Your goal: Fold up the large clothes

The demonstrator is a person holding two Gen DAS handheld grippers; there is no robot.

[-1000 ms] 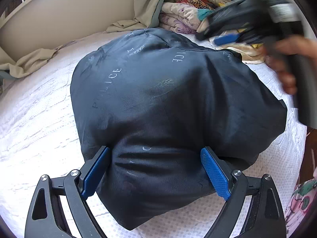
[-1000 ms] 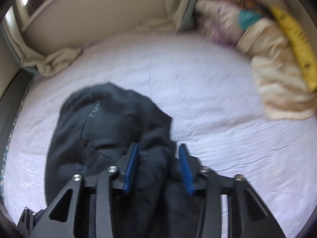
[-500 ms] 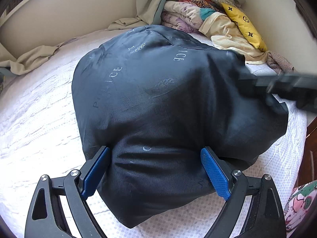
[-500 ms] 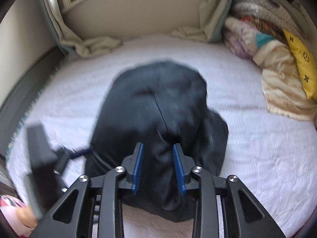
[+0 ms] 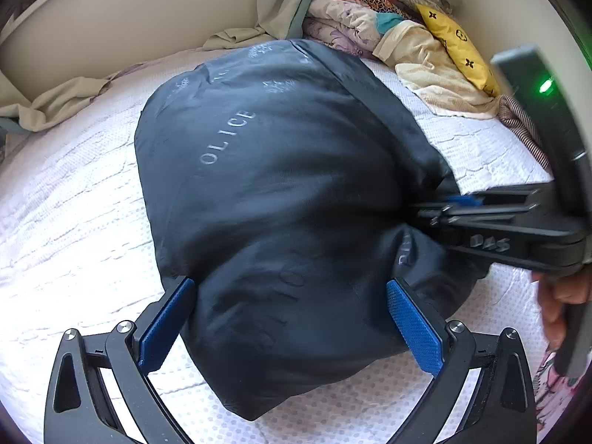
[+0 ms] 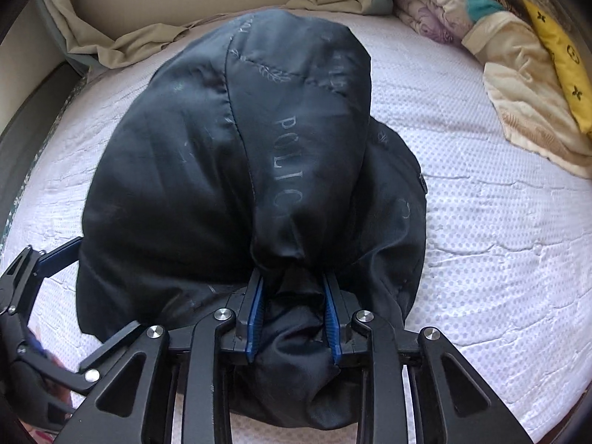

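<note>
Two tools work the dark jacket (image 6: 229, 170) on the bed (image 6: 481, 222): right tool (image 6: 294, 318) clenches a bunched fold at lower centre; left tool (image 5: 292, 329) is opening, pads straddling the hem. Lay the fold flat before releasing.

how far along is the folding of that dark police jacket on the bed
Done: the dark navy jacket with grey POLICE lettering lies gathered in a rounded, doubled-over bundle on the white textured mattress.

In hand: the right tool pinches a bunched fold at the bundle's near edge. The left tool straddles another edge, jaws opening, pads not squeezing.

Left: the bundle looks puffy and uneven, so flattening and a tidier final fold probably remain.
</note>
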